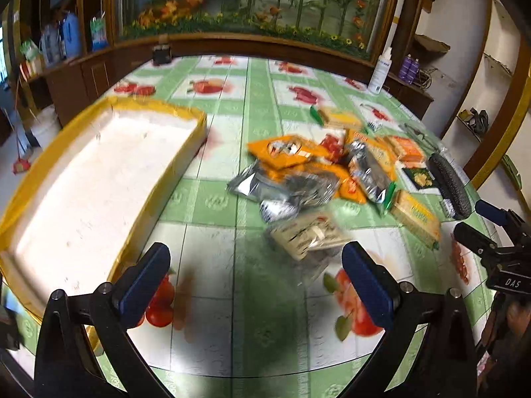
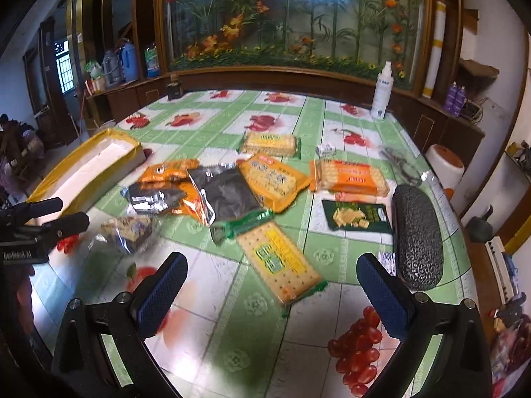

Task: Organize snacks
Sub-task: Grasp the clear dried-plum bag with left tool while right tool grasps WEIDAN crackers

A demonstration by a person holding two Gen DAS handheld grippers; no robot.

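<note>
Cracker pack (image 2: pixel 280 265) between right claw (image 2: pixel 270 285) fingers

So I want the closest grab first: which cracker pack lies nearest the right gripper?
The yellow cracker pack with green ends, lying diagonally just ahead of the open right gripper. The orange-wrapped pack and the far yellow pack lie farther back.

A white spray bottle (image 2: pixel 382 91) stands at the far right corner of the tablecloth (image 2: pixel 308 122). A dark textured case (image 2: pixel 417 237) lies at the cloth's right edge, nearer than the bottle. 2 purple cans (image 2: pixel 455 98) sit on a shelf right of the bottle.
</note>
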